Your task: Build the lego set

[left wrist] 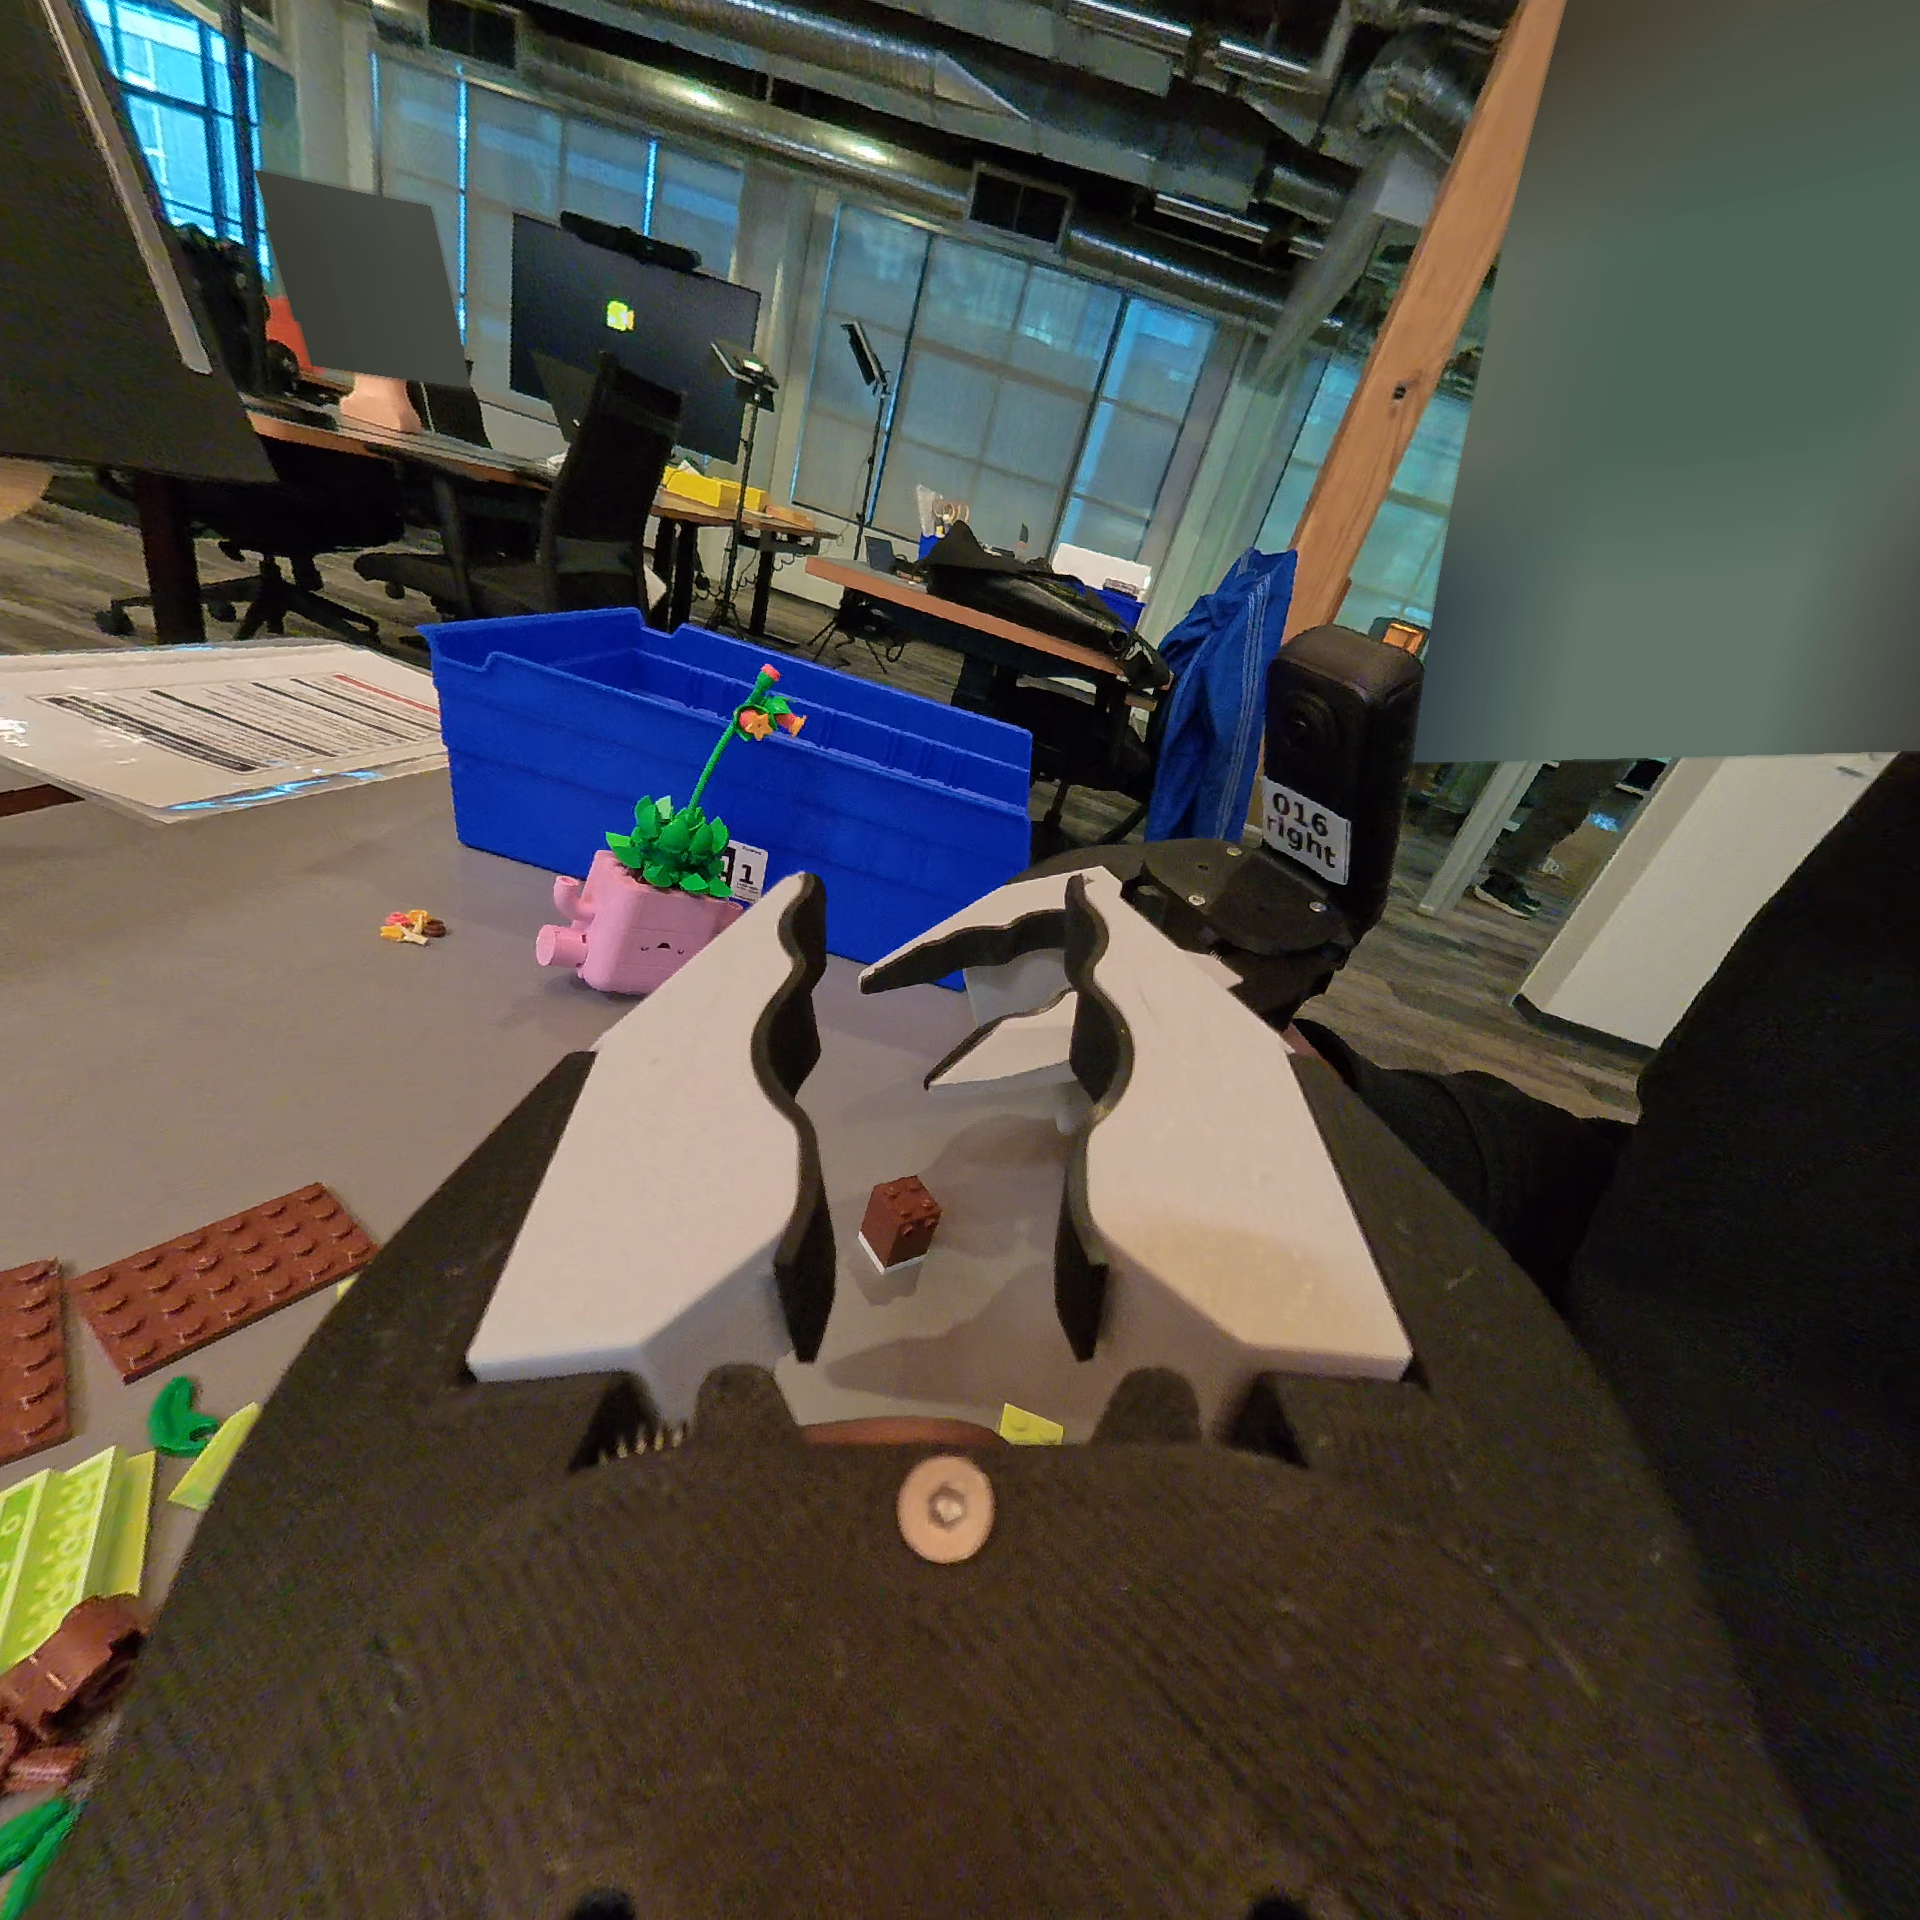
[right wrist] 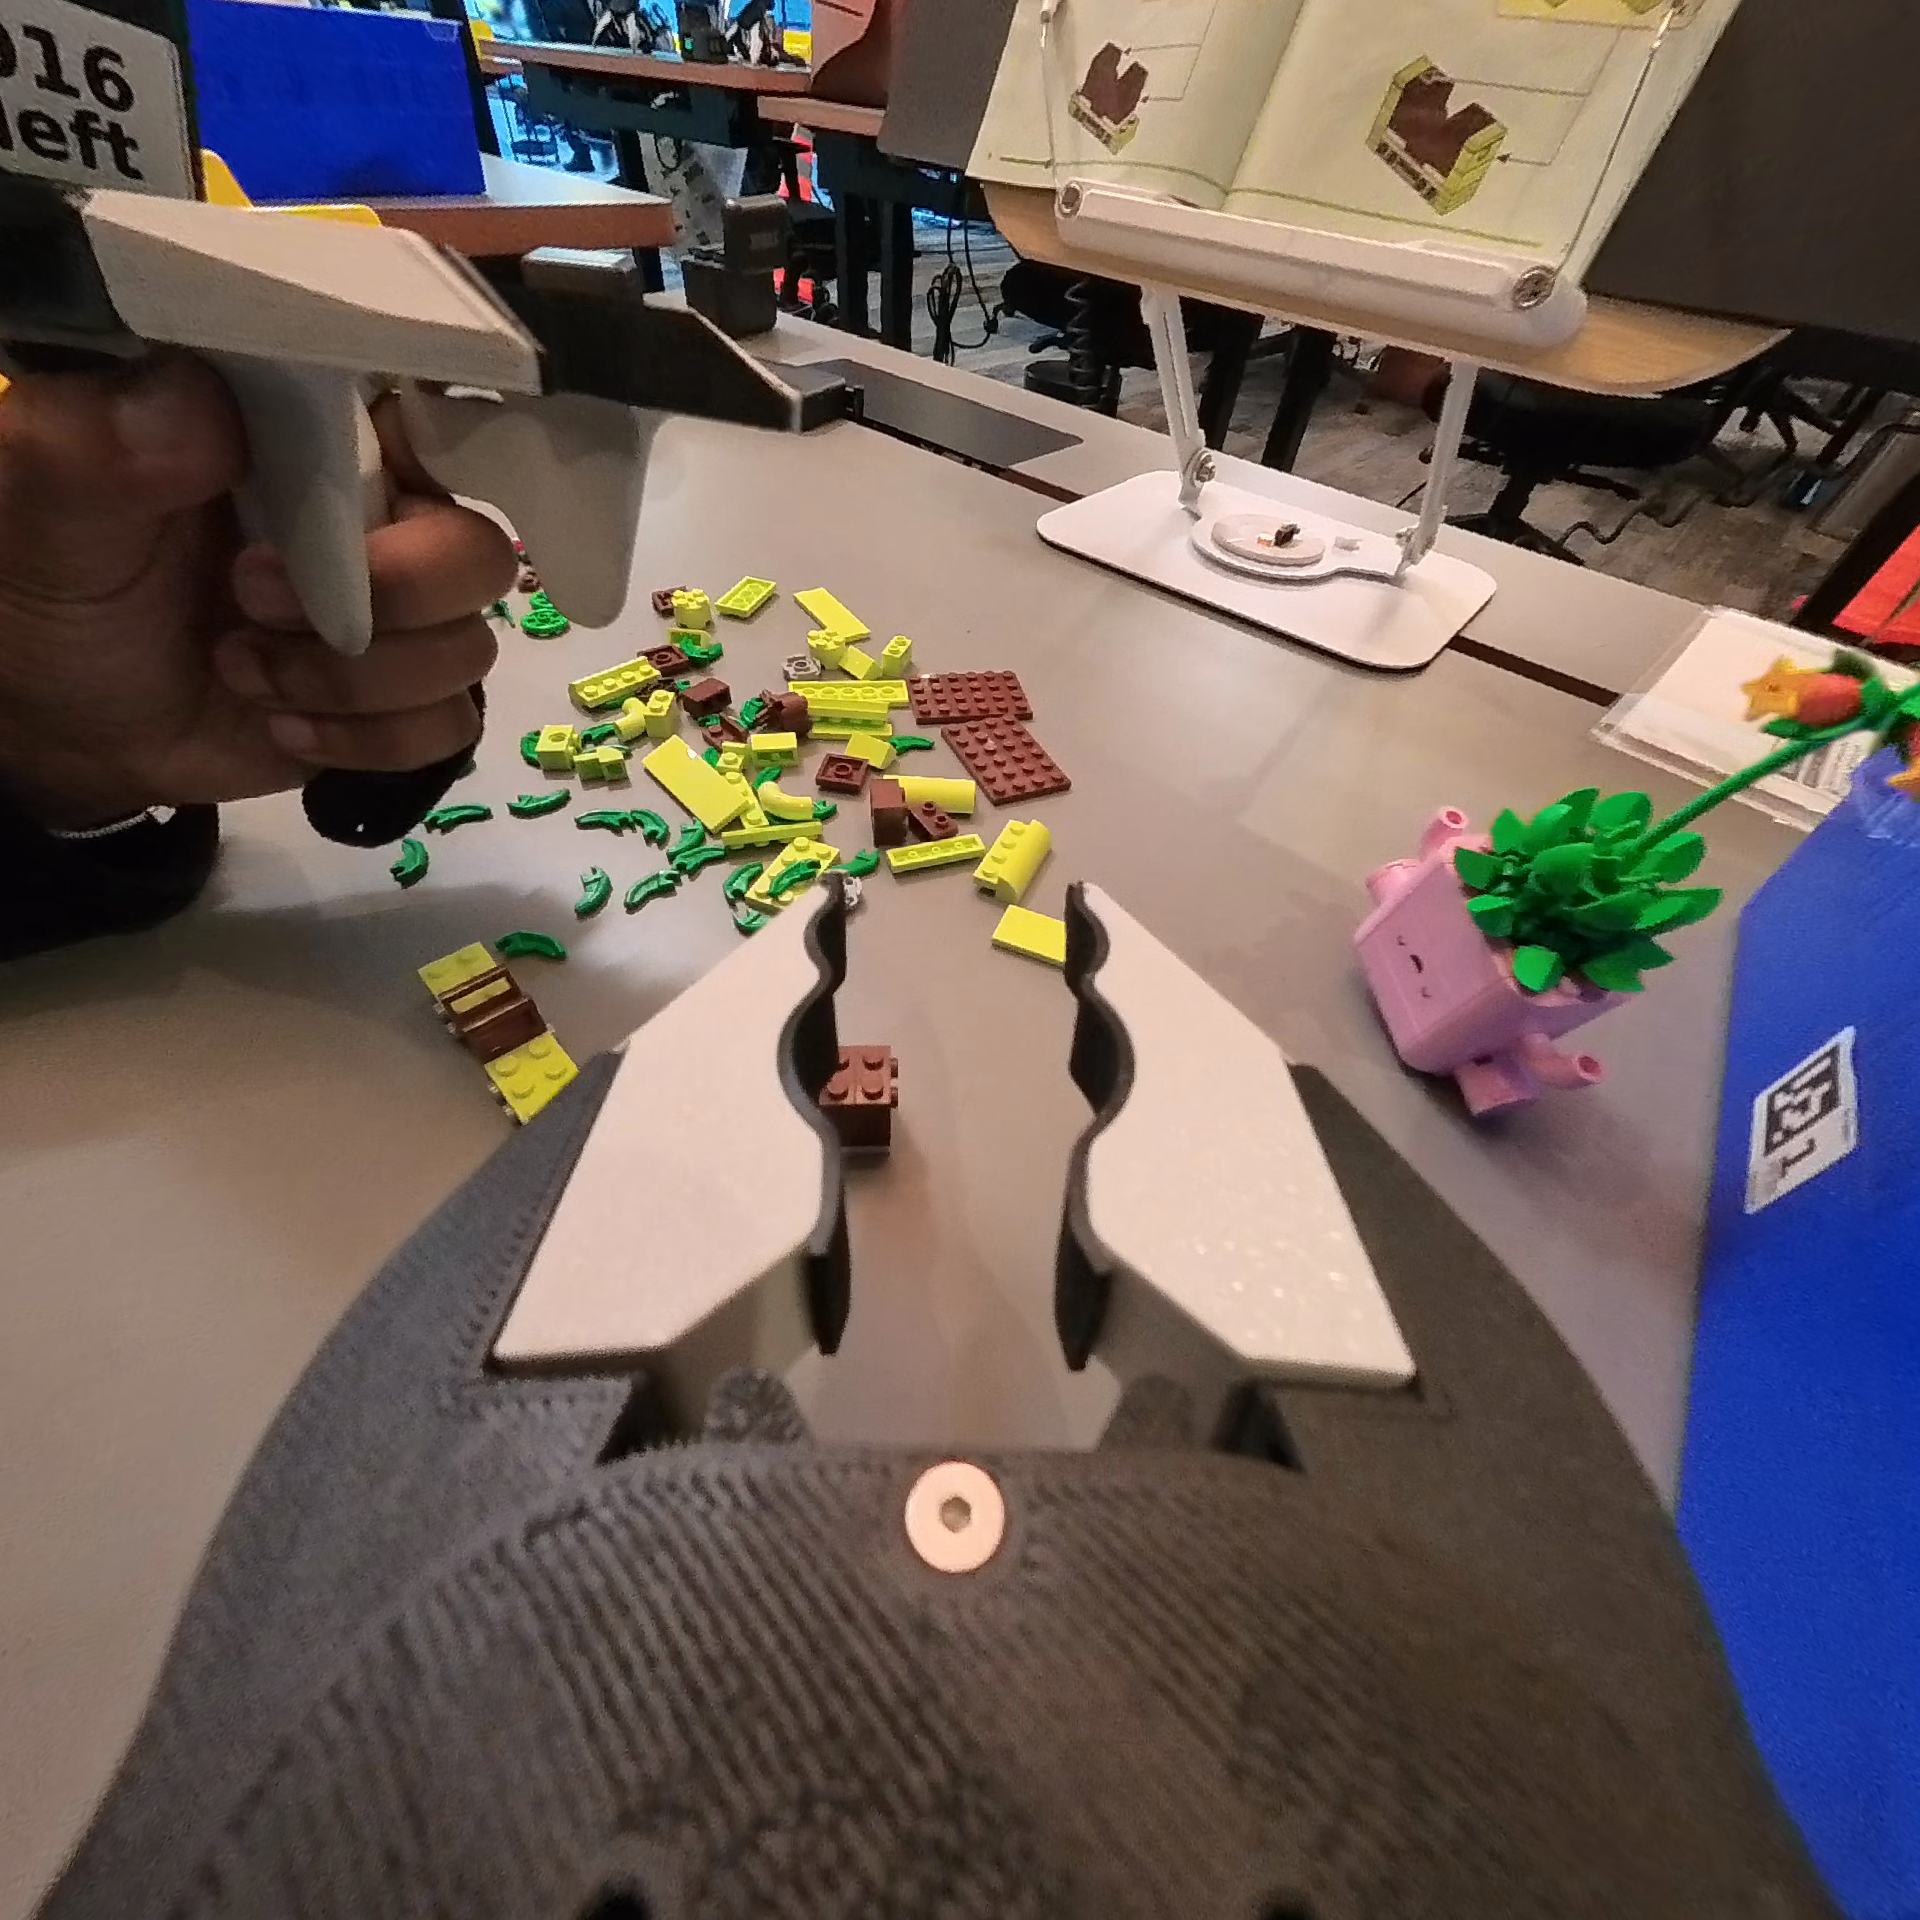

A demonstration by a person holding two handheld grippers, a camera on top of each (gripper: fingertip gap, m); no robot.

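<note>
On the left of the grey table (right wrist: 1195, 665), the loose lime, brown and green pieces (right wrist: 748, 748) are being kept spread out, probably so each can be picked singly. The left gripper (left wrist: 940, 935) is being held with jaws apart and nothing between them, and is being raised above the pile in the right wrist view. Centrally, a small brown brick stack (right wrist: 862, 1091) is being left standing alone on the table; the right gripper (right wrist: 951, 904) is being held open around it, 1 finger (right wrist: 717, 1143) near it, contact unclear, likely for pickup. Rightward, the finished pink pot plant (right wrist: 1486, 987) is lying tipped beside the blue bin (right wrist: 1849, 1143), apparently set aside.
</note>
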